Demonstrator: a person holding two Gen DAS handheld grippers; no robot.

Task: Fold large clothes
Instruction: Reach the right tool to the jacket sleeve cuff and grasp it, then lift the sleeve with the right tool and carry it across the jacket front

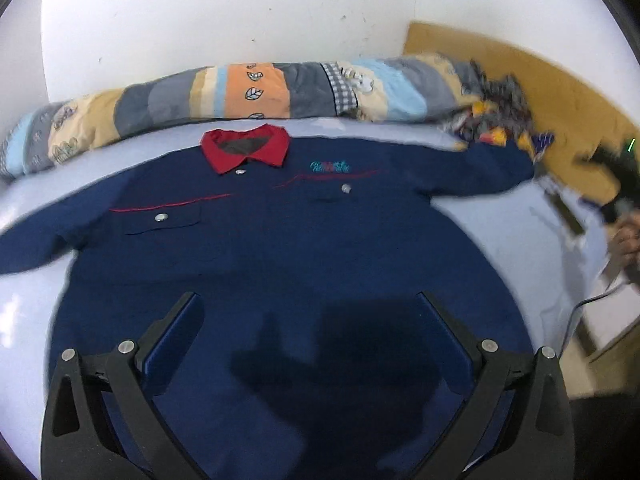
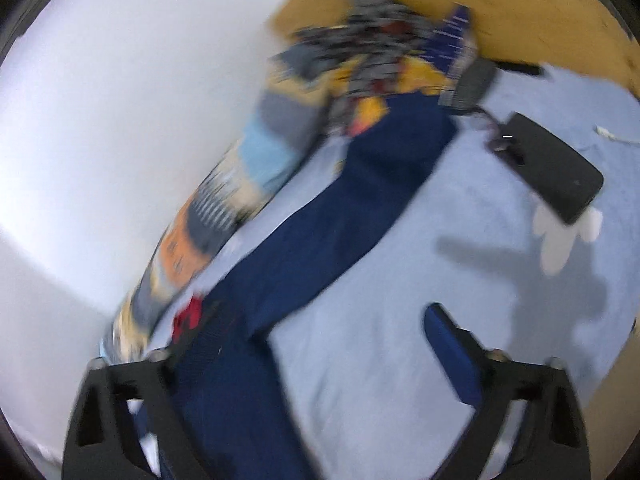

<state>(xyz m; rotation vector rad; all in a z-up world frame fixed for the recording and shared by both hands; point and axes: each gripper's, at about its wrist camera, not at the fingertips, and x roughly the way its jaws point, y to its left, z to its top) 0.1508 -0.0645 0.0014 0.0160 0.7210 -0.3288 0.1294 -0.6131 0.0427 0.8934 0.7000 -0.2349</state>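
One navy shirt (image 1: 280,240) lies flat, front up, on the light-blue bed sheet (image 1: 520,232), with both sleeves spread outward. It has one red collar (image 1: 246,150), two chest pockets, and three silver buttons visible: one at the collar and one on each pocket. One patchwork quilt (image 1: 248,92) is rolled along the white wall (image 1: 240,12) behind the collar.

The left hand-held gripper (image 1: 308,312) hangs over the lower body of the shirt, jaws spread wide, with nothing between them.

The right hand-held gripper (image 2: 312,328) is beside the shirt's right sleeve (image 2: 352,200); its jaws stand apart and grip nothing, though the view is motion-blurred. One dark phone-like device (image 2: 556,168) lies on the sheet well apart from the sleeve.
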